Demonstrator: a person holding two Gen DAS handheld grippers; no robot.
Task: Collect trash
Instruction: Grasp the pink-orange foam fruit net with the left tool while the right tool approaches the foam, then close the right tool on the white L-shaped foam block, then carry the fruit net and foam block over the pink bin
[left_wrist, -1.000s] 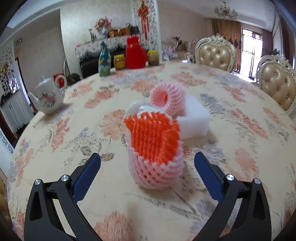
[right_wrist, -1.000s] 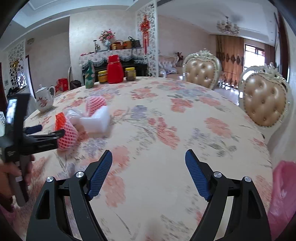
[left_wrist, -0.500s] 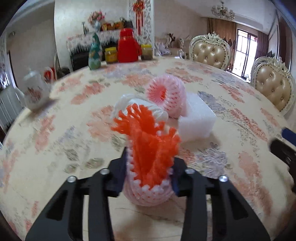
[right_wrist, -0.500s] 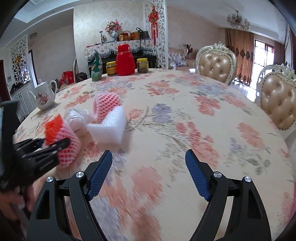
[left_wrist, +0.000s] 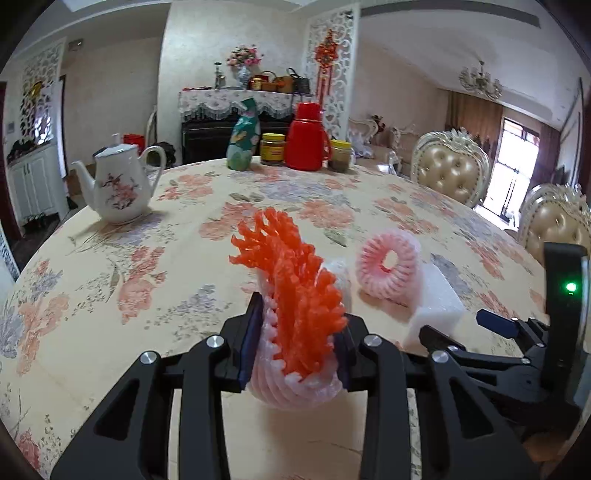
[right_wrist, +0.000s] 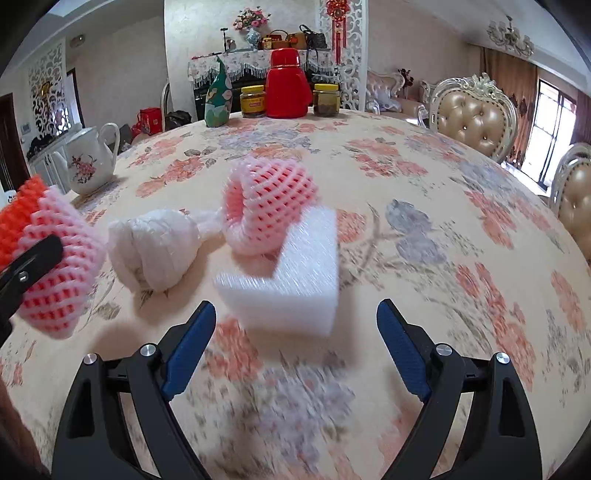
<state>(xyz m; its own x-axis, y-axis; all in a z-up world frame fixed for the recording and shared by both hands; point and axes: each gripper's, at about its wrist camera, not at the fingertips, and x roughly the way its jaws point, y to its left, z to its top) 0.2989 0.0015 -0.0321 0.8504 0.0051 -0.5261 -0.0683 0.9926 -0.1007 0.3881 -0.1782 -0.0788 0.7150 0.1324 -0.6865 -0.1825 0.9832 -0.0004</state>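
We see 2 foam nets: 1 orange-lined net (left_wrist: 295, 325) pinched in our left gripper (left_wrist: 297, 350), 1 pink net (right_wrist: 266, 206) on the surface (right_wrist: 424, 206), plus 1 foam block (right_wrist: 291, 280) before our right gripper (right_wrist: 295, 332), its jaws spread, just opening wider, nothing between them.

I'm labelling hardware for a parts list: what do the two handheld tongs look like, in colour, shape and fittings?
Both match: the left tongs and right tongs have matte black plastic arms with triangular cut-outs, silver round bolt heads at the joints, and blue ribbed pads lining the inner faces of the fingers. In the left wrist view, the right unit's black upright body carries a small lit green lamp. No cables or sleeves are visible.
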